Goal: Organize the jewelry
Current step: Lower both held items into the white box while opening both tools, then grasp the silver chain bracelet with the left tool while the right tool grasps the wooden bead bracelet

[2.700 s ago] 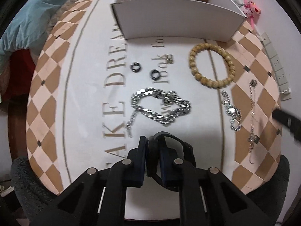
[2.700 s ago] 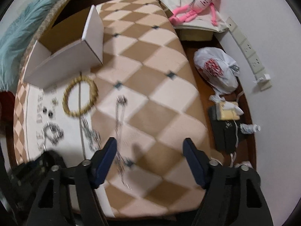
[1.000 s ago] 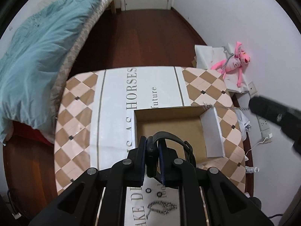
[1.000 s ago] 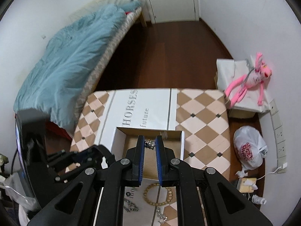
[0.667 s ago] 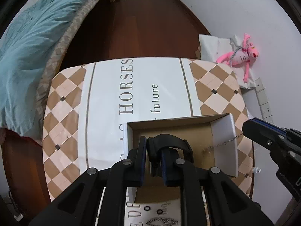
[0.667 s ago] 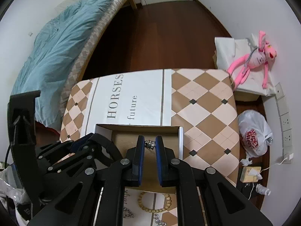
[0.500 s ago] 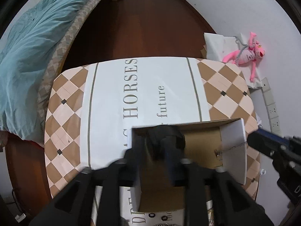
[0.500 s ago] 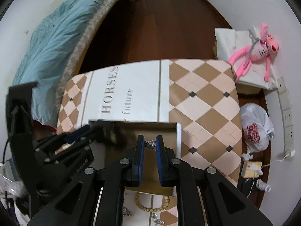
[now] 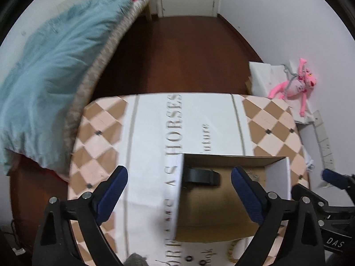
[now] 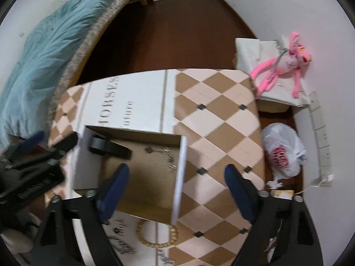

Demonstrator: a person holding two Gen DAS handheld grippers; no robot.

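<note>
Both my tongs are spread wide and hold nothing: the left gripper [image 9: 178, 188] and right gripper [image 10: 176, 185] hang over the cardboard box [image 10: 180, 173], my landmark. Just on the near side of the box I see the wooden bead bracelet [image 10: 156, 235] lying on the tablecloth [image 10: 213, 115], partly tucked under the box edge. Inside the box, a thin silver chain [image 10: 165, 155] lies on the floor toward its right wall, and a black band [image 10: 108, 147] rests at the far left corner. Beyond the box, right of the table, a pink plush toy [image 10: 281, 63] lies on the floor.
</note>
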